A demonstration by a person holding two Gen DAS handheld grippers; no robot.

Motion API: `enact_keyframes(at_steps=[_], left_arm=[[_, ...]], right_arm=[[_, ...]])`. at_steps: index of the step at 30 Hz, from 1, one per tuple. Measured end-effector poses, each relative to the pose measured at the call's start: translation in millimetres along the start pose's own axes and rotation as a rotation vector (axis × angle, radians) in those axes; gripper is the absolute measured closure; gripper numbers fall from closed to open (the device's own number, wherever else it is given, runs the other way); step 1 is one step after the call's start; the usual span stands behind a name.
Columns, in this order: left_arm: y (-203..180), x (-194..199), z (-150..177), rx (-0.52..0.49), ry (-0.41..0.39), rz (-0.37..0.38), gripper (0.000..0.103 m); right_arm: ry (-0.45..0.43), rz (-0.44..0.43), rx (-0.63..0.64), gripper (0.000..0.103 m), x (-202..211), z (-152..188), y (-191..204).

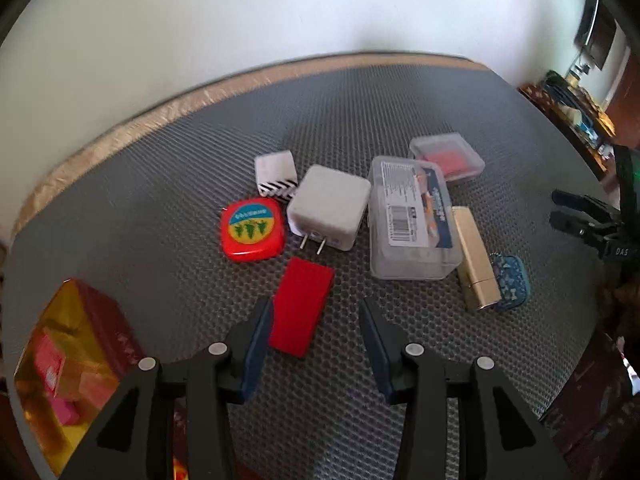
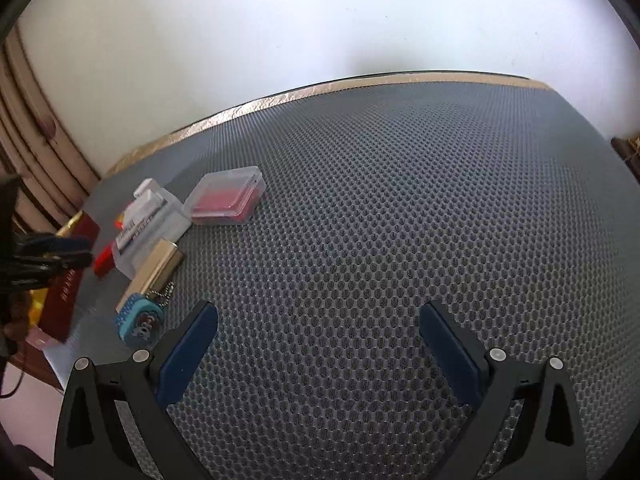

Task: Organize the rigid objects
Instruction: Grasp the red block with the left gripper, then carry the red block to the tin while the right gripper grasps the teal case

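In the left wrist view my left gripper [image 1: 316, 312] is open over a flat red block [image 1: 302, 306]; its left finger touches the block's edge. Behind lie a red tin with a yellow-blue label [image 1: 253, 229], a white charger plug [image 1: 329, 206], a striped white box [image 1: 276, 174], a clear labelled case [image 1: 410, 216], a small clear case with red inside [image 1: 447, 155], a gold bar [image 1: 476, 258] and a blue keychain [image 1: 512, 280]. My right gripper [image 2: 318, 322] is open and empty above bare mat; it also shows in the left wrist view [image 1: 580, 216].
A gold-lined red box [image 1: 68, 360] holding pink and orange packets stands at the near left on the grey honeycomb mat [image 1: 200, 152]. In the right wrist view the object cluster lies left, with the small clear case [image 2: 226, 196] and keychain [image 2: 138, 320]. A white wall stands behind.
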State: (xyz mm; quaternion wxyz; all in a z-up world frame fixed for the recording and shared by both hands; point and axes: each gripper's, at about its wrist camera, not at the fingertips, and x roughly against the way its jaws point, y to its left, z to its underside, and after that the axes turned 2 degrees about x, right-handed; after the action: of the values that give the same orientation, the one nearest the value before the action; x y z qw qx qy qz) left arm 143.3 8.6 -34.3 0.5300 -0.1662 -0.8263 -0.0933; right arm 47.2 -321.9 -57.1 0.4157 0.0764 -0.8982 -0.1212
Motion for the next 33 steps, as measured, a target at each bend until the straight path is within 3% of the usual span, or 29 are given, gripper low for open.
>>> enact_keyframes(at_steps=[6, 8, 9, 11, 19, 23, 24, 28, 33], left_arm=[[3, -28, -10, -0.064, 0.086, -0.052, 0.058], [10, -38, -11, -0.037, 0.13, -0.027, 0.058], [17, -38, -12, 0.012, 0.123, 0.001, 0.06], [24, -38, -12, 0.066, 0.11, -0.012, 0.088], [13, -10, 13, 0.194, 0.029, -0.014, 0.088], [2, 27, 31, 0.278, -0.049, 0.022, 0.088], [-5, 35, 24, 0.294, -0.065, 0.029, 0.088], [-12, 69, 45, 0.361, -0.113, 0.074, 0.088], [-15, 94, 72, 0.424, -0.123, 0.095, 0.088]], right_arm=[[0.007, -0.013, 0.003, 0.001, -10, -3, 7], [0.005, -0.019, -0.001, 0.0, -7, -3, 4], [0.006, -0.02, -0.002, 0.0, -7, -3, 3], [0.007, -0.019, 0.0, 0.0, -7, -4, 3], [0.009, -0.009, 0.019, 0.0, -10, -5, 13], [-0.003, -0.121, 0.07, 0.0, 1, -1, 36], [0.011, -0.157, 0.099, 0.0, 1, 0, 48], [0.028, -0.234, 0.276, 0.0, 2, 7, 99], [0.034, -0.248, 0.473, 0.0, -6, 4, 135]])
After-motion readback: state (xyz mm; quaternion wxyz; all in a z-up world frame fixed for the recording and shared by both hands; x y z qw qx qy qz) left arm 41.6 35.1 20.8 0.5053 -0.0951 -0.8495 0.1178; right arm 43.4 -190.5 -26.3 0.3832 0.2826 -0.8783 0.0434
